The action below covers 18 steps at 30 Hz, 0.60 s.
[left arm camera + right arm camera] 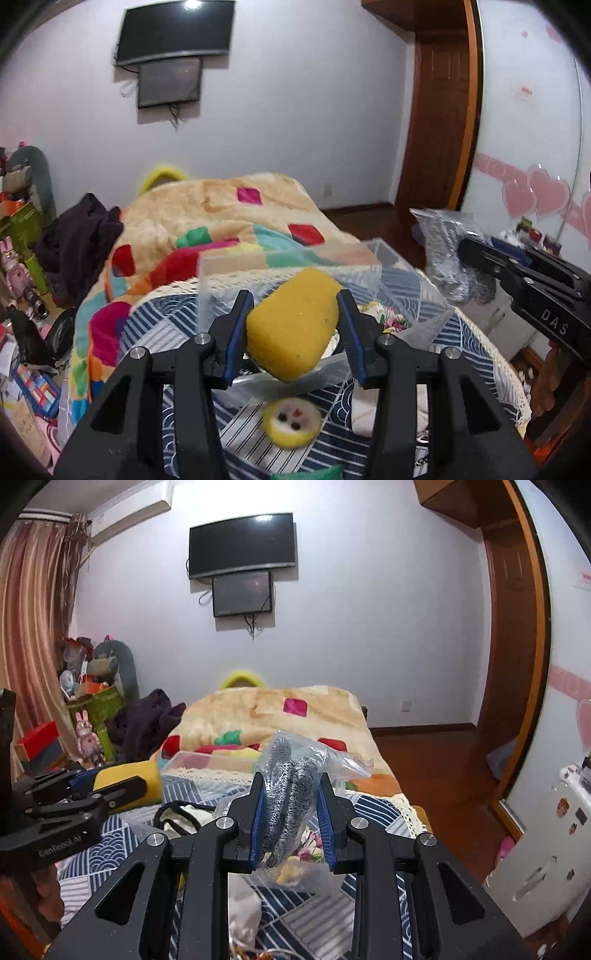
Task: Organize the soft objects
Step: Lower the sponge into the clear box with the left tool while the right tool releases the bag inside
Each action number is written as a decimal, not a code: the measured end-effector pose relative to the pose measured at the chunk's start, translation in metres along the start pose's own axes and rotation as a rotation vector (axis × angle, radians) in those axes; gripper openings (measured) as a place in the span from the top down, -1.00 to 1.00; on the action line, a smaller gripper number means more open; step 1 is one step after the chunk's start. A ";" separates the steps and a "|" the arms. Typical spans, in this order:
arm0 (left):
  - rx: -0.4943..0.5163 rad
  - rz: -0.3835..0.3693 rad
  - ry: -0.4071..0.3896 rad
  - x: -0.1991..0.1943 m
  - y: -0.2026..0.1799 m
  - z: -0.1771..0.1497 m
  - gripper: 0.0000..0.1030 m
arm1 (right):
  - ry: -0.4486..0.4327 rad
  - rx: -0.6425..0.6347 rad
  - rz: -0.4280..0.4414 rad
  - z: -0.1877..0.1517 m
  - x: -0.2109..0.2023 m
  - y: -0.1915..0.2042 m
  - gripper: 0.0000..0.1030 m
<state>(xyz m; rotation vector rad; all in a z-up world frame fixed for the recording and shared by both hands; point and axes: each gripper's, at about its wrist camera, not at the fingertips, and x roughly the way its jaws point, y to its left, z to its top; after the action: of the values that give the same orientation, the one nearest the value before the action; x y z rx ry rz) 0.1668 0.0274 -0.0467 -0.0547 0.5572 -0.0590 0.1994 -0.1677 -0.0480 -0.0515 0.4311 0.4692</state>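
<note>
My left gripper (293,308) is shut on a yellow sponge (291,325), held above a clear plastic box (384,258) on the patterned blue-and-white cloth (243,424). A round yellow-and-white plush face (291,422) lies on the cloth just below the sponge. My right gripper (290,797) is shut on a clear bag of grey knit fabric (291,790), lifted over the same table. The right gripper (524,280) with its bag (447,251) shows at the right of the left wrist view. In the right wrist view the left gripper (88,786), the sponge (125,779) and the box (207,764) sit at left.
A bed with a colourful blanket (221,221) lies beyond the table. Toys and boxes (88,709) crowd the left wall by the curtain. A wooden door (439,110) stands at right. A white cloth and black cord (184,816) lie on the table. A small white fridge (554,830) stands at right.
</note>
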 end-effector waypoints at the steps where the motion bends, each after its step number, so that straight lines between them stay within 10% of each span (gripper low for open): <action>1: 0.007 0.004 0.017 0.008 0.000 0.000 0.11 | 0.007 -0.002 0.000 -0.001 0.003 0.000 0.55; 18: 0.118 0.047 0.187 0.080 -0.013 -0.011 0.11 | 0.235 -0.020 0.025 -0.023 0.060 -0.008 0.55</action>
<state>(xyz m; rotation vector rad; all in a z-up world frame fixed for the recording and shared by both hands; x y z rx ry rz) 0.2285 0.0086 -0.0970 0.0794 0.7409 -0.0515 0.2420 -0.1528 -0.0944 -0.1214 0.6584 0.4936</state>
